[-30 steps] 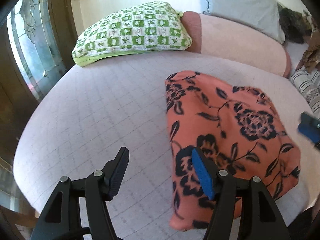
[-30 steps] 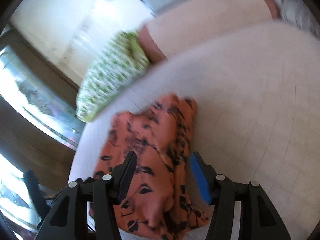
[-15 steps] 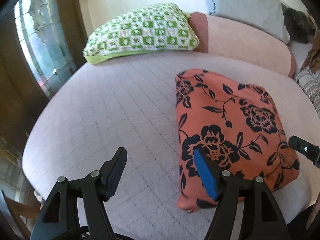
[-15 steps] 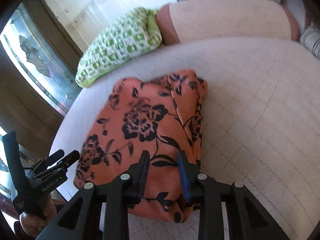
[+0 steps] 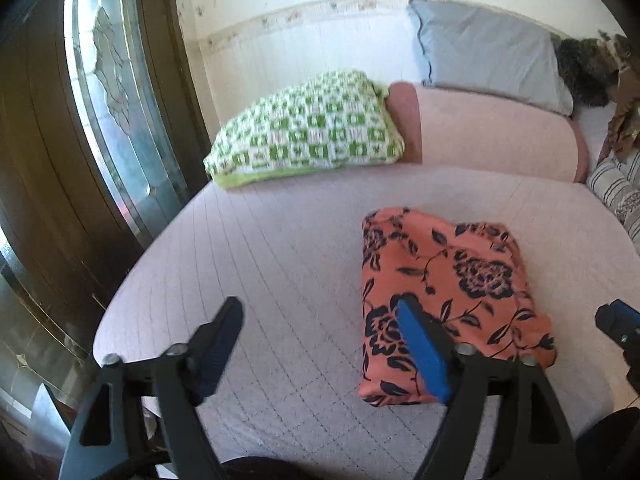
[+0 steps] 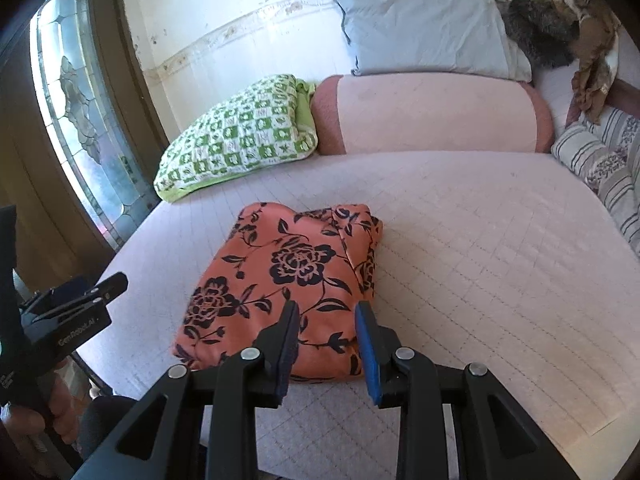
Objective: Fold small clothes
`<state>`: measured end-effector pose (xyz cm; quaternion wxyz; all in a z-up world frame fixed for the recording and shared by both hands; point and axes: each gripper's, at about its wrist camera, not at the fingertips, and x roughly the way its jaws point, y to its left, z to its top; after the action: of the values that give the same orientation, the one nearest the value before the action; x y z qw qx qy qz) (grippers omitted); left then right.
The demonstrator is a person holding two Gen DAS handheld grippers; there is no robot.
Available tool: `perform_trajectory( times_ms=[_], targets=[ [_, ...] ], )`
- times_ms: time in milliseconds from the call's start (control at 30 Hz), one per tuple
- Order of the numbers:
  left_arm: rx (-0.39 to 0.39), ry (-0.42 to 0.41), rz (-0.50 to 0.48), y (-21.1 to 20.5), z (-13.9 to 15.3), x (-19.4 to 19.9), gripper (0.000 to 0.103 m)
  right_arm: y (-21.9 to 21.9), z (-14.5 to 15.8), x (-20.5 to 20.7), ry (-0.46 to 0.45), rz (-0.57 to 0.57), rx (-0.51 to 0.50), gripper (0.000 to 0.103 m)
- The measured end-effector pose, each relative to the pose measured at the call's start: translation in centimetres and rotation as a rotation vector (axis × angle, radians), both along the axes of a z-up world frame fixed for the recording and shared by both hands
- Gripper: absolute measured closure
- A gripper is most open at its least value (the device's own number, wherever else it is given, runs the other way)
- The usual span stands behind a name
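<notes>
An orange garment with black flowers [image 5: 444, 292] lies folded into a compact rectangle on the pale pink quilted bed [image 5: 280, 248]; it also shows in the right wrist view [image 6: 288, 280]. My left gripper [image 5: 320, 344] is open and empty, held back above the bed's front edge, left of the garment. My right gripper [image 6: 326, 328] is partly open and empty, held just above the garment's near edge. The left gripper shows at the left of the right wrist view [image 6: 76, 296]; the right gripper's tip shows at the right edge of the left wrist view [image 5: 618, 320].
A green checked pillow [image 6: 240, 136], a pink bolster [image 6: 432, 114] and a grey-blue pillow [image 6: 424, 28] lie at the head of the bed. Striped bedding [image 6: 604, 164] lies at the right. A glass-panelled wooden door [image 5: 112, 100] stands left of the bed.
Both grippers have pulled back and up from the garment. The right gripper, which narrowed half a second ago, stands a little wider. The folded garment lies still on the bed.
</notes>
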<state>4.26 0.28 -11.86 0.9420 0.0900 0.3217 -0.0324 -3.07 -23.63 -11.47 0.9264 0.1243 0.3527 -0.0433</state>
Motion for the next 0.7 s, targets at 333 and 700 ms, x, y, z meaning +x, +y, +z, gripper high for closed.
perform_trajectory(
  times_ms=[333, 700],
  targets=[
    [-0.033, -0.067, -0.03, 0.5, 3.3, -2.1, 0.02, 2.1, 2.8, -1.6, -0.075, 0.032, -0.044, 0.071],
    [-0.072, -0.077, -0.033, 1.1, 4.8, -3.0, 0.02, 3.4, 3.2, -1.7, -0.086, 0.049, -0.065, 0.071]
  ],
)
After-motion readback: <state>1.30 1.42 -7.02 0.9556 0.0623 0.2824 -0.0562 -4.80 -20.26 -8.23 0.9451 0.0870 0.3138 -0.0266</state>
